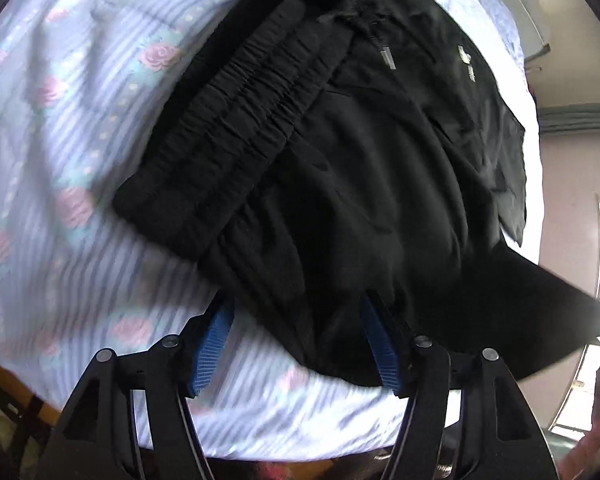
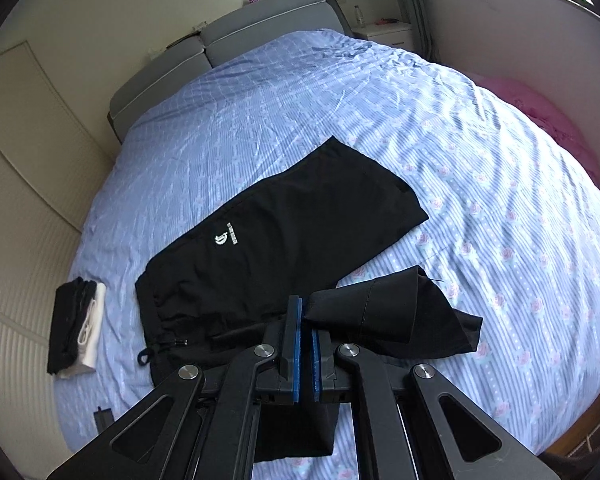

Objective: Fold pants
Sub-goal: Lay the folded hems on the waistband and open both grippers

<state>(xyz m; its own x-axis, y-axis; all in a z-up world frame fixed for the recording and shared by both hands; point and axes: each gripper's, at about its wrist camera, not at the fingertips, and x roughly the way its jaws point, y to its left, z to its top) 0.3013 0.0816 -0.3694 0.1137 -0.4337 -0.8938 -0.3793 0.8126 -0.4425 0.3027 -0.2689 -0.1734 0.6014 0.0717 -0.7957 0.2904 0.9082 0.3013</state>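
1. right gripper (image 2: 305, 320): blue pads nearly pressed together, pinching a hem corner of the black pants (image 2: 284, 240); the pinched leg end hangs raised above the sheet.
2. left gripper (image 1: 296, 304): fingers spread wide, blue pads (image 1: 214, 344) well apart, black fabric lying across the gap between them; no grip visible.
3. pants: lying on the bed (image 2: 480, 160), elastic waistband (image 1: 236, 128) bunched, drawstring (image 1: 384, 52) loose, white logo facing up.
4. blue rose-striped sheet covers the bed; a folded clothes stack (image 2: 76, 328) sits near its edge, apart from the pants.
5. grey headboard (image 2: 220, 40) at the far end.
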